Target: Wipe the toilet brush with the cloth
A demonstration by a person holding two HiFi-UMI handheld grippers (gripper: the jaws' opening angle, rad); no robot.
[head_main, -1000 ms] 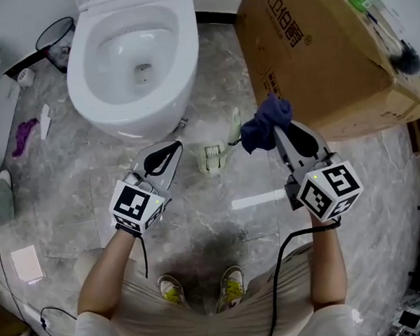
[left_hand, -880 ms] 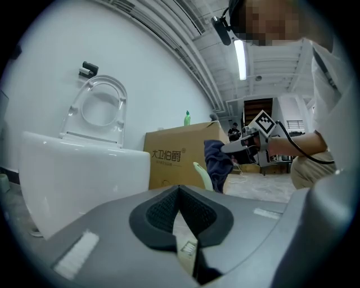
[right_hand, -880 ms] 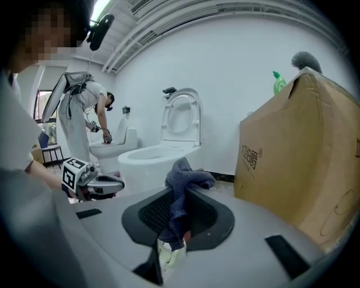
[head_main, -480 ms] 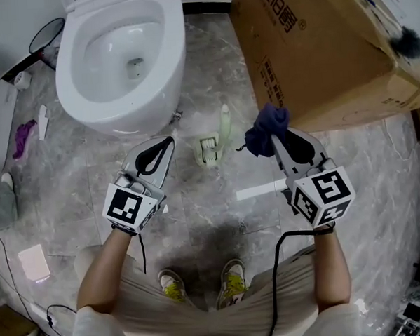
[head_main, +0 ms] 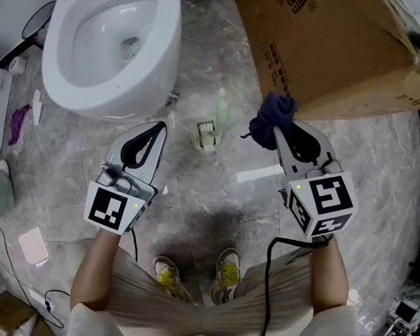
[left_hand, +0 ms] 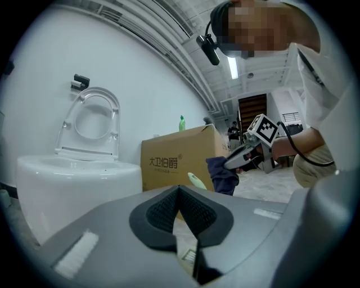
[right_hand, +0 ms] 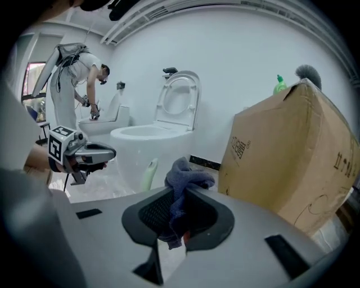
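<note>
left gripper point(head_main: 157, 130): mine; jaws shut, pads meeting at the tip, nothing between them; held low over the floor, tips aimed at the toilet's base
right gripper point(head_main: 275, 130): mine; jaws clamped on the cloth; held level with the left one, well apart from it
cloth point(head_main: 271, 121): dark blue; bunched in a wad over the right jaw tips; a tail hangs down between the pads in the right gripper view
toilet brush point(head_main: 213, 127): pale green; lying flat on the floor between the two grippers and a little ahead of them; head end toward me, handle pointing away; near the toilet base; neither gripper touches it; cloth sits just to its right, apart from it
toilet point(head_main: 110, 78): white; seat and lid up in both gripper views; front-left of me, just beyond the left gripper
cardboard box point(head_main: 330, 52): large, brown, printed side facing the brush; front-right, just behind the right gripper; green bottle point(right_hand: 279, 84) on top of it
floor point(head_main: 197, 192): grey marble tile; white strip point(head_main: 259, 174) lying by the right gripper; purple item point(head_main: 18, 128) at far left, can't tell what it is
shoes point(head_main: 226, 272): mine; yellow-green and white; bottom centre, behind both grippers
</note>
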